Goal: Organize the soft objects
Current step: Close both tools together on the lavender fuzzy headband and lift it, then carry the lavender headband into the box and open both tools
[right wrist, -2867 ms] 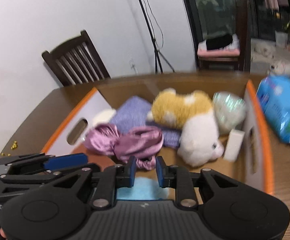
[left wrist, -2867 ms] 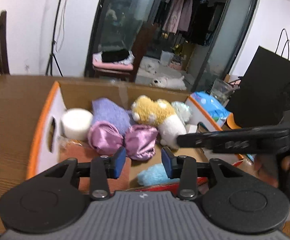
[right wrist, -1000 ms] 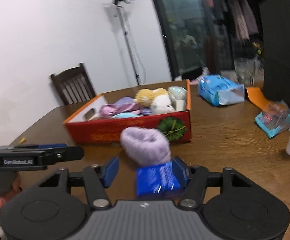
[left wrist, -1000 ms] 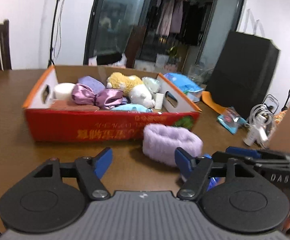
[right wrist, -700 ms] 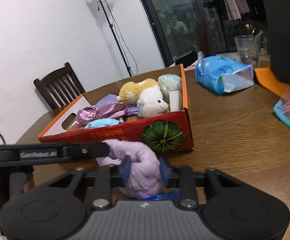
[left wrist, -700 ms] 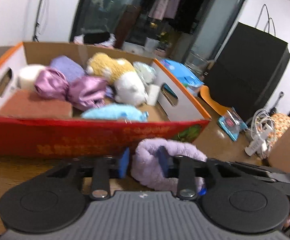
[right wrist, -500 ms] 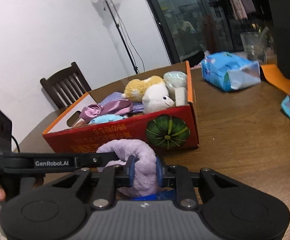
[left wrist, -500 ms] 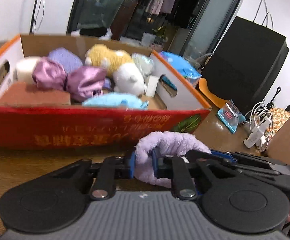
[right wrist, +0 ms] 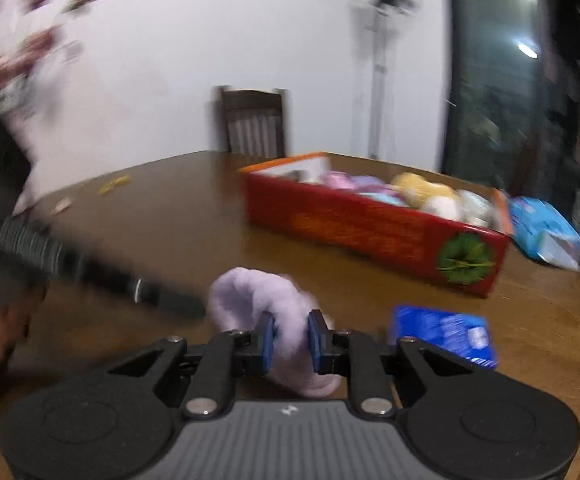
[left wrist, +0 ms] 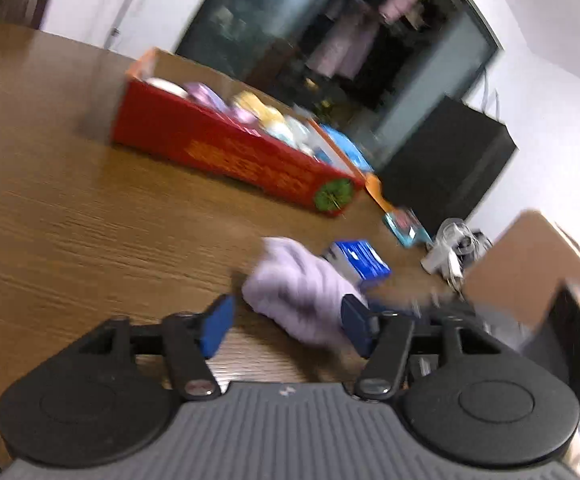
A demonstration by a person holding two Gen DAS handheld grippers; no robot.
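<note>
A fluffy lilac headband [right wrist: 249, 292] hangs just over the brown table, and my right gripper [right wrist: 290, 336] is shut on it. In the left wrist view the headband [left wrist: 302, 292] sits between the jaws of my left gripper [left wrist: 285, 322], which are opening; the left pad stands apart from it and the right pad is beside it. One of the left fingers [right wrist: 161, 296] shows as a dark blurred bar just left of the headband. The red box [right wrist: 370, 224] [left wrist: 217, 148] of soft toys stands farther back on the table.
A blue packet [right wrist: 442, 332] [left wrist: 360, 258] lies right of the headband. A light-blue wipes pack [right wrist: 546, 232] sits past the box's right end. A black bag [left wrist: 446, 168], white cables [left wrist: 450, 248] and a cardboard flap [left wrist: 530, 260] stand to the right. A chair [right wrist: 253, 120] is behind the table.
Both grippers have pulled back from the red box with the headband, and both views have tilted and blurred. The left gripper, shut on the headband half a second ago, has opened. The right stays shut on it.
</note>
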